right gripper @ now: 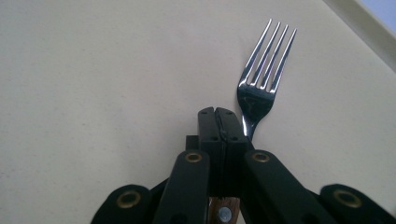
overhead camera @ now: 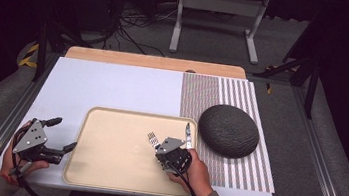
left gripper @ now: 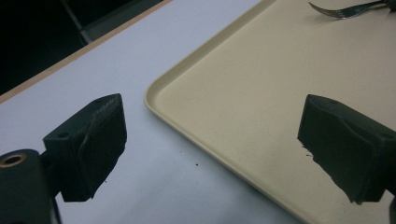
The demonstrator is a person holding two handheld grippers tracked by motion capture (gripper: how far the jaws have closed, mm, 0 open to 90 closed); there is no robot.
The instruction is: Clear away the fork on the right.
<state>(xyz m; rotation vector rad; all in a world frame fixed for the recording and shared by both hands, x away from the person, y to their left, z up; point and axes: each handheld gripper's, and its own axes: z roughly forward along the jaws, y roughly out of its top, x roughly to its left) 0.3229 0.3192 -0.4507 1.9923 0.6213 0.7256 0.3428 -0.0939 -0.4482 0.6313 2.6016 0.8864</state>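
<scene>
A person sits at a white table (overhead camera: 114,83) with a gripper in each hand. A beige tray (overhead camera: 104,165) lies on the table in front of them. The right gripper (overhead camera: 169,142) is over the right part of the tray, its jaws pressed together on a metal fork (right gripper: 261,88). In the right gripper view the fork sticks out past the closed jaws with its four prongs pointing away, just above the tray's surface, and a wooden handle shows beneath the jaws. The left gripper (overhead camera: 64,137) rests at the tray's left edge, its jaws spread wide with nothing between them; in the left gripper view one jaw sits over the white table and the other over the tray, near the tray's rounded corner. A dark, round, textured cushion (overhead camera: 228,131) sits on a striped mat (overhead camera: 243,94) just to the right of the tray.
</scene>
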